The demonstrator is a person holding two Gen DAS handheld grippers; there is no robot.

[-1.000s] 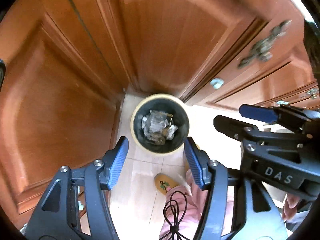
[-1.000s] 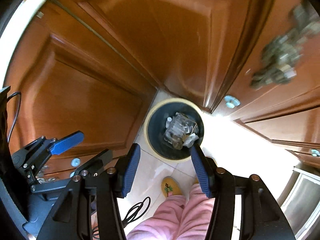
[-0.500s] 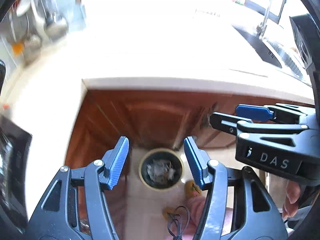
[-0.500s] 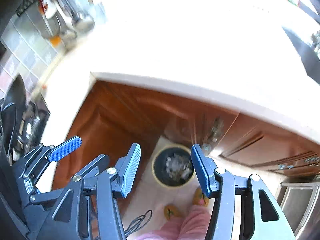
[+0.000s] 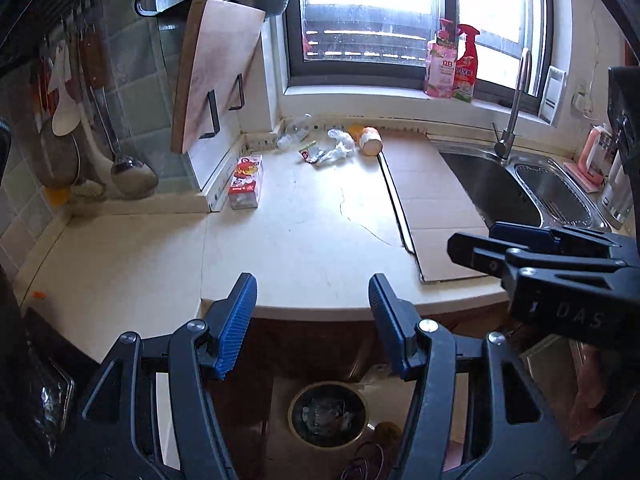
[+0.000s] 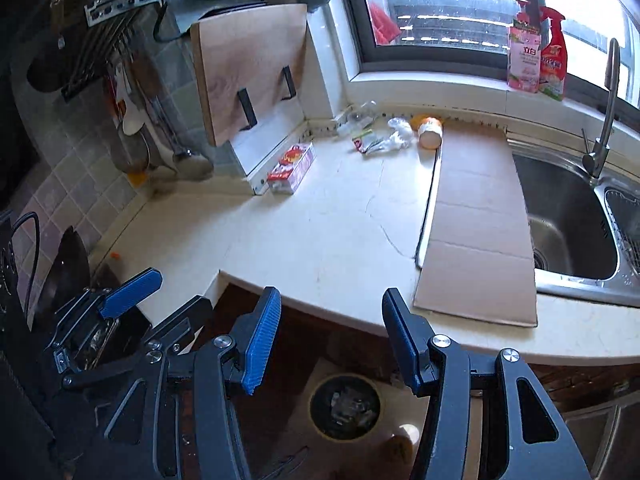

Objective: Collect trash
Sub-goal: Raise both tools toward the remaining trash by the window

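Trash lies at the back of the cream countertop (image 5: 312, 240): a red and white carton (image 5: 246, 182), a crumpled clear wrapper (image 5: 334, 148), an orange cup on its side (image 5: 370, 140) and a clear plastic bottle (image 5: 294, 130). The same carton (image 6: 292, 167), wrapper (image 6: 390, 138) and cup (image 6: 430, 132) show in the right wrist view. A round bin (image 5: 328, 414) with trash inside stands on the floor below the counter edge, also the bin (image 6: 346, 406). My left gripper (image 5: 312, 320) and right gripper (image 6: 330, 336) hover open and empty above the counter's front edge.
A flat cardboard sheet (image 6: 476, 220) lies beside the steel sink (image 6: 568, 220) with its tap (image 6: 600, 120). A wooden cutting board (image 5: 216, 76) leans at the back left, ladles (image 5: 128, 160) hang on the tiled wall. Spray bottles (image 5: 452, 64) stand on the window sill.
Both grippers have risen from close above the floor bin, facing cabinet doors, to above the countertop and tilted up. The bin now looks small and far below. Jaws stay equally apart.
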